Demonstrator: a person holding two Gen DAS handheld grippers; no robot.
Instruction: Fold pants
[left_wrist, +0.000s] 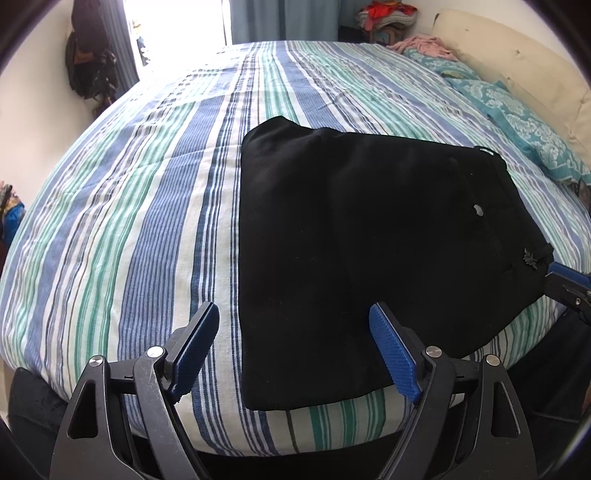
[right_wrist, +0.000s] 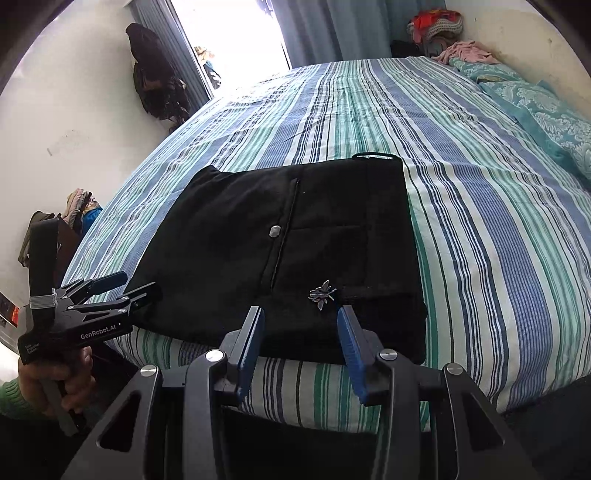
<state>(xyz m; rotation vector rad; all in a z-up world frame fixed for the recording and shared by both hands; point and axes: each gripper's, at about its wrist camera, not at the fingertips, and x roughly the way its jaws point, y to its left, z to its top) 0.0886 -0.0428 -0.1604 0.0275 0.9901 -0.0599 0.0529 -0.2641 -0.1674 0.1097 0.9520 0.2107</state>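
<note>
Black pants (left_wrist: 369, 221) (right_wrist: 295, 229) lie folded into a compact rectangle near the front edge of a striped bed (left_wrist: 129, 229) (right_wrist: 498, 240). A metal button (right_wrist: 275, 230) and a small insect-shaped ornament (right_wrist: 322, 293) show on top. My left gripper (left_wrist: 293, 310) is open and hovers over the fold's near left edge; nothing sits between its pads. It also shows in the right wrist view, where the left gripper (right_wrist: 138, 282) is held by a hand (right_wrist: 55, 380). My right gripper (right_wrist: 301, 312) is partly open just in front of the ornament, holding nothing. The right gripper (left_wrist: 554, 280) touches the pants' right corner.
A teal patterned pillow (left_wrist: 517, 122) (right_wrist: 554, 122) lies along the bed's right side, with a pink cloth (right_wrist: 465, 51) behind it. A pile of clothes (right_wrist: 436, 24) sits in the far corner. Dark garments (right_wrist: 159, 85) hang on the left wall beside a bright doorway.
</note>
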